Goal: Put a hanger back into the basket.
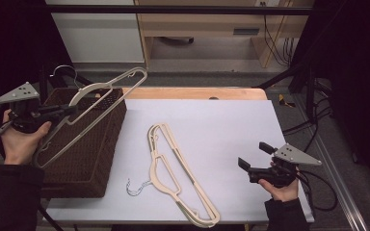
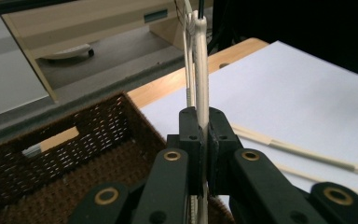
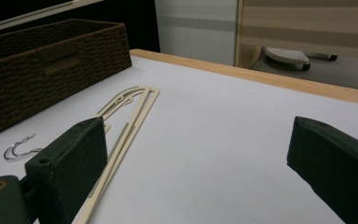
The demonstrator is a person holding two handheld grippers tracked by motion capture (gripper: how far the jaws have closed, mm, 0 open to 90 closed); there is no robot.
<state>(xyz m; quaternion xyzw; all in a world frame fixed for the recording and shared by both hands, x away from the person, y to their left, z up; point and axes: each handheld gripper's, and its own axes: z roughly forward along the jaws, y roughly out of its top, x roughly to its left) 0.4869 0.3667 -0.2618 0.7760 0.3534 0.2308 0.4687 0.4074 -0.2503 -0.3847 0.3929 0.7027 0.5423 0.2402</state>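
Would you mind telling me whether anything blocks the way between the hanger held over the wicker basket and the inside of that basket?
Nothing visible does. The left tongs are shut on the cream hanger, which hangs tilted above the open brown wicker basket. The part of the basket's floor seen in the left gripper view looks bare.
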